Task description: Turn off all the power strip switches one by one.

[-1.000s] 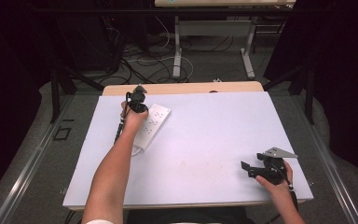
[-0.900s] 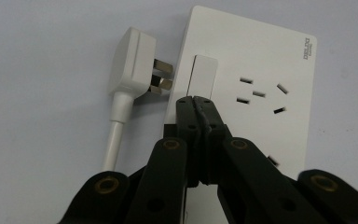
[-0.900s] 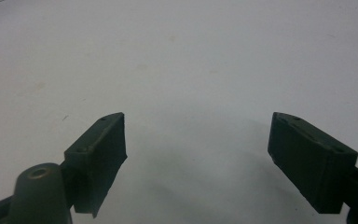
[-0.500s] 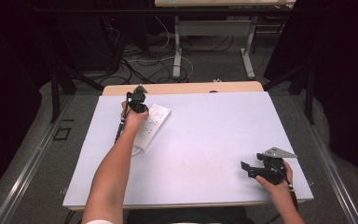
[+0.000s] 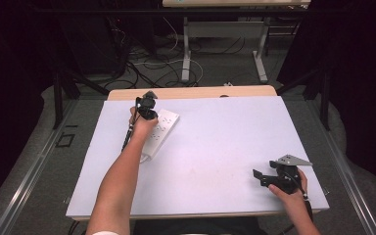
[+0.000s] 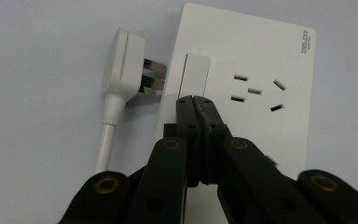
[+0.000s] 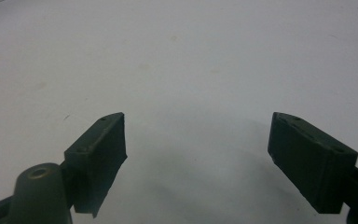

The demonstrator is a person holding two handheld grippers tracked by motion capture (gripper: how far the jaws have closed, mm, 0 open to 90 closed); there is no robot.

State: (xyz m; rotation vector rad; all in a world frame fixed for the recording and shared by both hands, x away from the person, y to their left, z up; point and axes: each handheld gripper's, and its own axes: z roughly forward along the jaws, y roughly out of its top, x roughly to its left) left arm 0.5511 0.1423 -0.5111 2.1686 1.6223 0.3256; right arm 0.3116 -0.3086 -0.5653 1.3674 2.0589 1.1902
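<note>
A white power strip (image 5: 160, 131) lies on the pale table at the back left, its end with a rocker switch (image 6: 194, 76) and sockets under my left gripper (image 6: 195, 99). That gripper (image 5: 146, 105) is shut with nothing between its jaws, its tips at the lower edge of the switch. A white plug (image 6: 125, 65) with its cable lies loose on the table beside the strip, prongs toward it. My right gripper (image 5: 260, 177) rests near the table's front right corner, and its jaws (image 7: 196, 140) stand wide open over bare table.
The pale sheet (image 5: 215, 147) covers most of the wooden table. Beyond the far edge are table legs and loose cables (image 5: 176, 63) on a dark floor. A black cable trails from the left gripper along the forearm.
</note>
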